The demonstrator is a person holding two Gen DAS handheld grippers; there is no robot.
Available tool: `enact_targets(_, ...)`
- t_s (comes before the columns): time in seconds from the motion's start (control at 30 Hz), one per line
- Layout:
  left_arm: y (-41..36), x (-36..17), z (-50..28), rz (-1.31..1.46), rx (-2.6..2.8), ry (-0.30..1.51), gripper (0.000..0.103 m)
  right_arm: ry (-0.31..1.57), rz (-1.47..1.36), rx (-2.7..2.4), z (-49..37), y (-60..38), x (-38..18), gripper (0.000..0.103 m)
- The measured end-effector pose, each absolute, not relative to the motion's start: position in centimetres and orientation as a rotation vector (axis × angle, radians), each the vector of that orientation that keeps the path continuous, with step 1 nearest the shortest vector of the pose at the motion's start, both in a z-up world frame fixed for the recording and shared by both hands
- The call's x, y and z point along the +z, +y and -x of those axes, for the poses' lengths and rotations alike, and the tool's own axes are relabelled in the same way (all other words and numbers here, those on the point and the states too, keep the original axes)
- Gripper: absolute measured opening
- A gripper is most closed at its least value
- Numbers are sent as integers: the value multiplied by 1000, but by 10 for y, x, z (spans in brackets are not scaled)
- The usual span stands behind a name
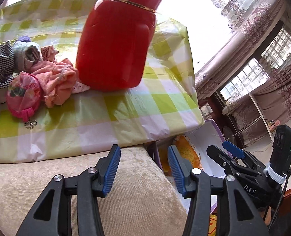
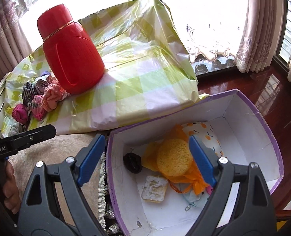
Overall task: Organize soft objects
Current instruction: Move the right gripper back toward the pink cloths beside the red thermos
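Only the right gripper (image 2: 145,159) (jaws apart) sees the sponge (image 2: 174,158).

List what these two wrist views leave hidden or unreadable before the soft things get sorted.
- Left wrist view: the red flask hides the cloth pile's right edge; its cap is cut off by the top edge.
- Left wrist view: the purple box is mostly hidden behind the table corner and the right gripper.
- Right wrist view: the right gripper's finger covers part of the box contents beside the yellow sponge.
- Right wrist view: the pile is too small to count.
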State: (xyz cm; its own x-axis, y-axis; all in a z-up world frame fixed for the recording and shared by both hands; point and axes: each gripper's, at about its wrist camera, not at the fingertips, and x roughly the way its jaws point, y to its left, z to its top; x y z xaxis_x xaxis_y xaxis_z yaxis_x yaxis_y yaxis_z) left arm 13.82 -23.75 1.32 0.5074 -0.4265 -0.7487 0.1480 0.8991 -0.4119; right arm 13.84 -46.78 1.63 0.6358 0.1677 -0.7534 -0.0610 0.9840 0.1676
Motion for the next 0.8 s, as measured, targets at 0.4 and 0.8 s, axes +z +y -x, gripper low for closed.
enact_targets(0.4,-128,26,-103,379,-121,860,70,789,94,245,-142,-369,44,98)
enact_targets(0.8,-40,16,-93,605,26,814,70,819,95,398,-166,-284,43,100)
